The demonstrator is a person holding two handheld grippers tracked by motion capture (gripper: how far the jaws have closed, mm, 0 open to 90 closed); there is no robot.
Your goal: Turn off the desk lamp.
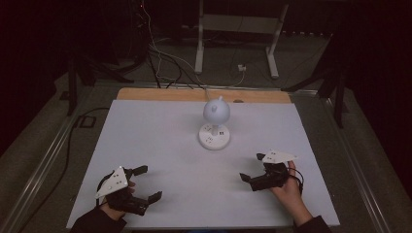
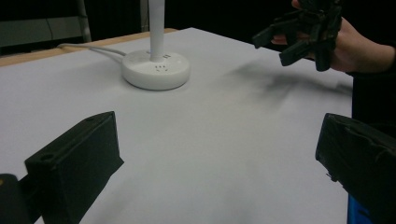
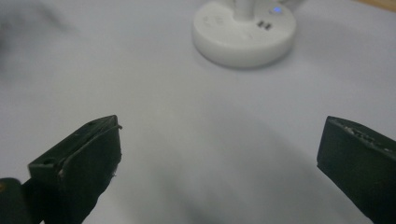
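A white desk lamp (image 1: 215,112) with a round head stands on a round white base (image 1: 214,136) a little behind the middle of the white table. That base (image 2: 156,70) lies ahead in the left gripper view, and the same base (image 3: 244,31) shows a small blue light in the right gripper view. My left gripper (image 1: 146,183) rests open near the front left edge, nothing between its jaws. My right gripper (image 1: 252,167) is open at the front right, empty, pointing left. It appears as the right gripper (image 2: 275,44) in a hand.
The white table top (image 1: 160,141) has a wooden strip (image 1: 145,94) along its far edge. A white cable (image 2: 88,48) runs from the lamp base off the back. Metal stands and cables sit on the dark floor beyond.
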